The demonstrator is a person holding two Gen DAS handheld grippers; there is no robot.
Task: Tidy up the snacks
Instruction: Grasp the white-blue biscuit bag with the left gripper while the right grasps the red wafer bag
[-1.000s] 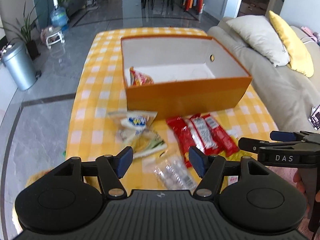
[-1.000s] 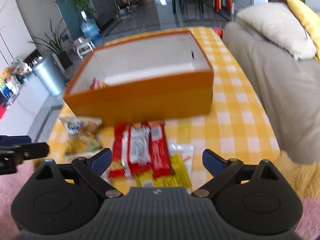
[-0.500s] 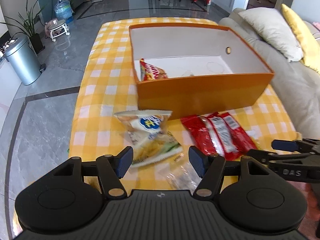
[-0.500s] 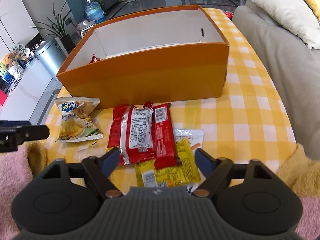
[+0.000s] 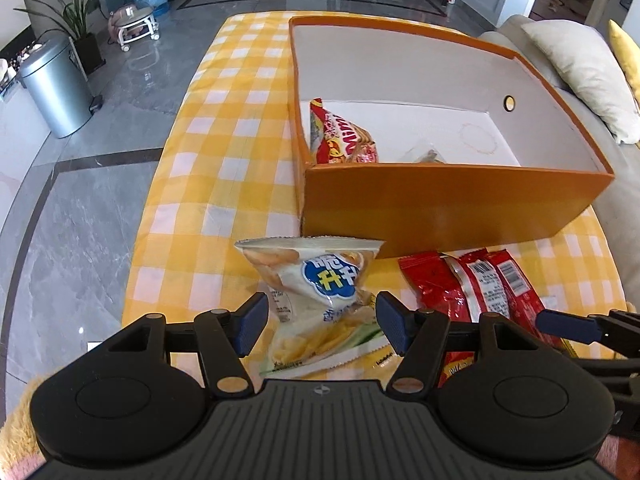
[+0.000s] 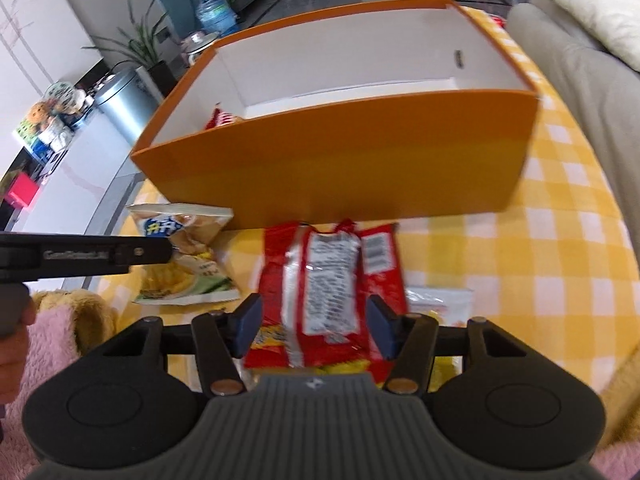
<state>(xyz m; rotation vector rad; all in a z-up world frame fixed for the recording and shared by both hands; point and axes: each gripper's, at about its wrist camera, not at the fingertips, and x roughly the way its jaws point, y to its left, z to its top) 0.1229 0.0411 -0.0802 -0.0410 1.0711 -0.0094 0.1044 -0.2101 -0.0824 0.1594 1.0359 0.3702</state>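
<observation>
An orange cardboard box (image 5: 448, 204), rectangular, open-topped and white inside, stands on the desk (image 5: 224, 168), which is draped in a yellow-and-white checked cloth. One round hole pierces its right wall. Inside, at the near left corner, one glossy red-and-yellow snack bag (image 5: 342, 138) leans upright, with the letters "Mim" legible; a small clear wrapper (image 5: 428, 157) lies beside it.

In front of the box lie two crinkly foil packs. The pale chip bag (image 5: 320, 300), marked with a blue oval logo, sits between the blue-padded fingers of the left gripper (image 5: 318, 326), which are spread around it without clearly pressing. The red packet (image 6: 324, 288), with a silver back seam, small print and a barcode, lies between the fingers of the right gripper (image 6: 314, 328); its jaws have just been closing, yet a gap shows on both sides, so it is not clenched. Under the red packet a yellow packet (image 6: 444, 312) peeks out.
</observation>
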